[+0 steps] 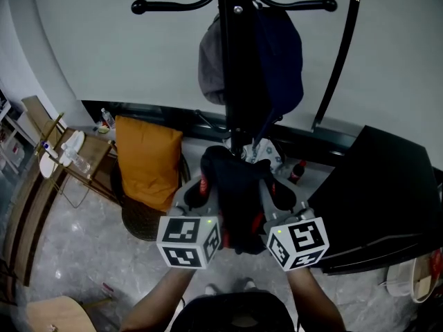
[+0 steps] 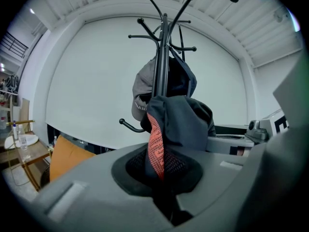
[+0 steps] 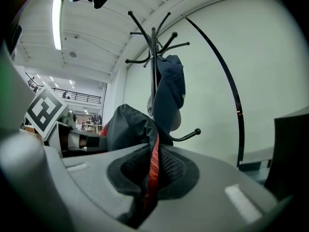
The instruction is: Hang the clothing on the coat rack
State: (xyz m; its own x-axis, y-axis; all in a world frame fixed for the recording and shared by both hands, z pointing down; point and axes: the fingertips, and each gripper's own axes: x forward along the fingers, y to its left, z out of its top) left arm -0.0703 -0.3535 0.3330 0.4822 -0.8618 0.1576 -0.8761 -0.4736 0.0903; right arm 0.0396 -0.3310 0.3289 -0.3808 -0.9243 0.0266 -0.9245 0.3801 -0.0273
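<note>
Nearest you, the left gripper (image 2: 161, 166) has its fingers pinched on a fold of the dark garment (image 1: 232, 185). The orange-red patterned trim (image 2: 155, 144) runs up out of the pinch. The right gripper (image 3: 152, 170) is clamped on the same garment, with a thin red edge caught between its fingers. The cloth is bunched in a lump between the two grippers, held in the air in front of your body and just short of the rack's pole.

Expect it to be light, soft and floppy. It will sag and fold wherever you don't support it, and it looks smooth enough to slide through a loose pinch. The trimmed edge looks like a hem or collar, so it is probably the firmest place to hold. You would do well to draw the grippers apart so the edge opens into a loop a hook can enter.

Beyond it stands the black coat rack (image 1: 228, 61). A grey cap (image 1: 210, 64) and a navy piece (image 1: 280, 61) already hang against the pole. A lower hook (image 3: 186, 137) sticks out bare, and the upper hooks (image 1: 166, 5) to either side are also free. The pale wall lies behind.
</note>
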